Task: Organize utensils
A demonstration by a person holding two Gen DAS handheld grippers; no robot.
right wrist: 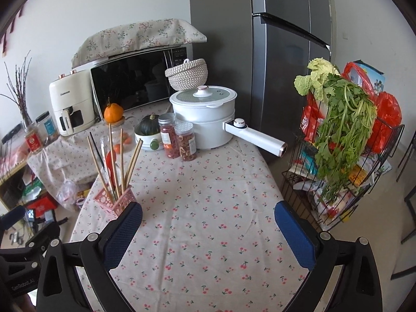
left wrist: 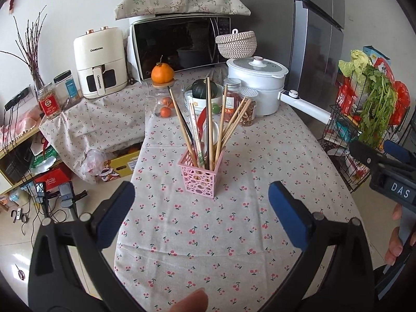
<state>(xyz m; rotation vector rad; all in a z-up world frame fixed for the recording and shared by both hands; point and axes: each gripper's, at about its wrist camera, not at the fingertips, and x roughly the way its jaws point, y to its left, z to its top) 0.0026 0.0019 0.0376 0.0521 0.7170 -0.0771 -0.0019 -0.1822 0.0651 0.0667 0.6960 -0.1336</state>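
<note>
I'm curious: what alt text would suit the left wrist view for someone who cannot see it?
A pink plastic lattice basket stands on a cherry-print tablecloth, holding wooden chopsticks and a white spoon. The left tool hangs open and empty before it; white lidded pot and microwave behind.

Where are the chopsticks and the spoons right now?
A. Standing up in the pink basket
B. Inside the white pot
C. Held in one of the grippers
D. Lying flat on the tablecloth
A: the chopsticks and spoons stand upright in the pink basket on the cherry tablecloth, while the left gripper and the right gripper are both open and hold nothing.
</note>
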